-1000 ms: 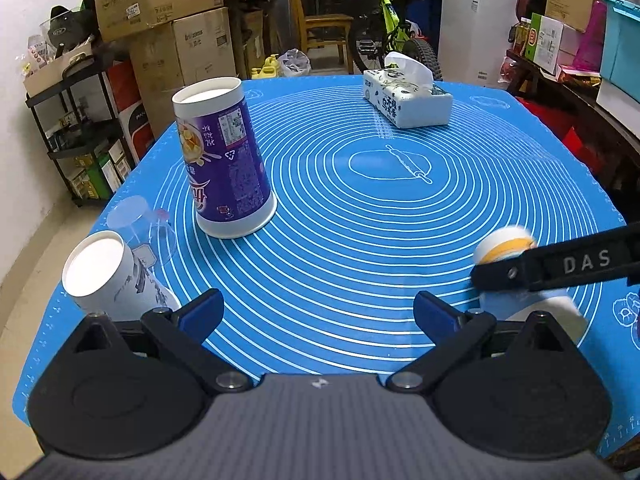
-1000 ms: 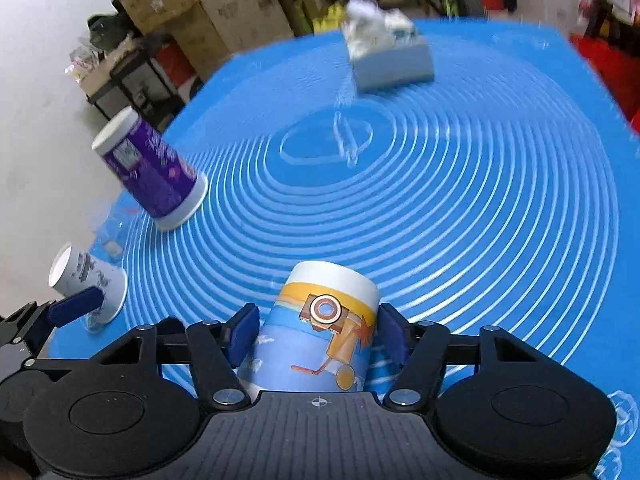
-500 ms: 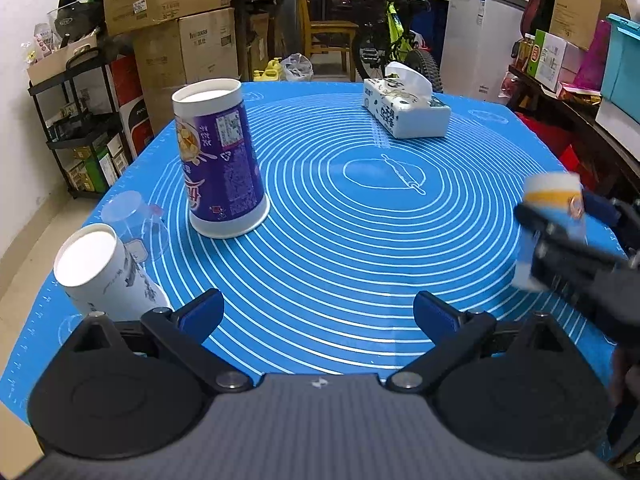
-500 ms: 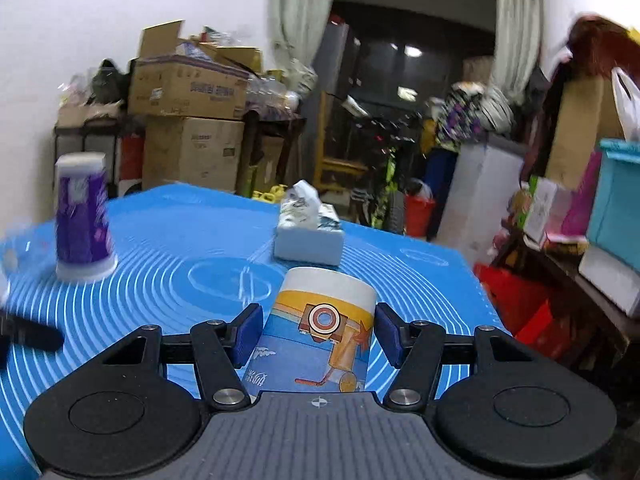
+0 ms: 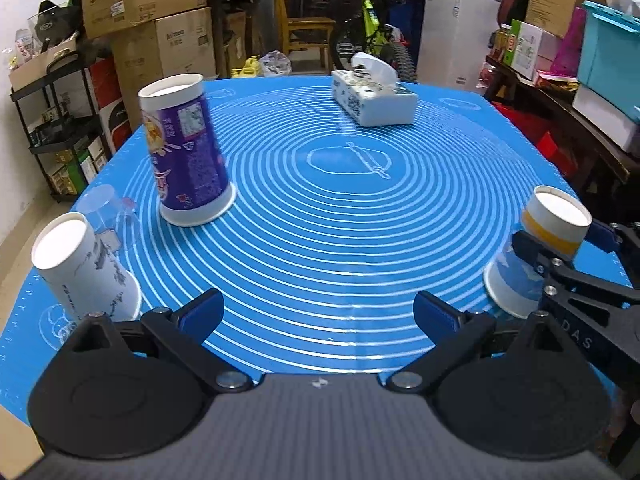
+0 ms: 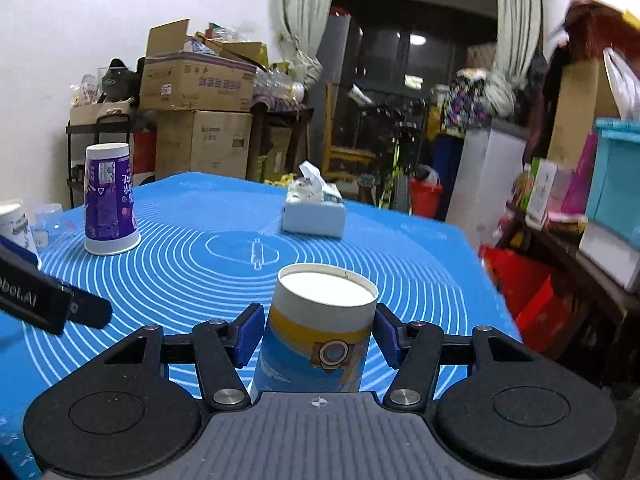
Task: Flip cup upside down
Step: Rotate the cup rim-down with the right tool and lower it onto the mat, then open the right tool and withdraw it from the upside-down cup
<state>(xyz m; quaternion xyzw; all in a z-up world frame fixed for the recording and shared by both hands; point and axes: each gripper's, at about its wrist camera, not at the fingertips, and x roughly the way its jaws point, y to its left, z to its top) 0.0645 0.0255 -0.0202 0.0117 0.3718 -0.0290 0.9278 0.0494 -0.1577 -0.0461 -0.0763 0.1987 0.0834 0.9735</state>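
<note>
Blue silicone mat (image 5: 320,240), ringed in white, covers the whole table, and the change on it is plain: a second ago the yellow-and-blue paper cup (image 6: 320,332) was being swung through the air, and now it stands base-up at the mat's near right edge, its wide mouth down on or just above the surface. I'd judge the flip itself is as good as done; only the letting go remains.

The right gripper (image 6: 318,334) still has its blue pads against the cup's sides, pinching it. The left gripper (image 5: 316,312) hangs spread wide over the near middle of the mat, holding nothing.

Of the containers, the tall purple cup (image 5: 186,152) is largest and stands inverted on the left of the mat, so nothing can be in it. The tissue box (image 5: 374,96) at the far side has a tissue poking out. The white printed cup (image 5: 84,268) at the near left corner also sits mouth-down, tilted in the fisheye. A small clear glass (image 5: 106,208) just behind it looks empty.
</note>
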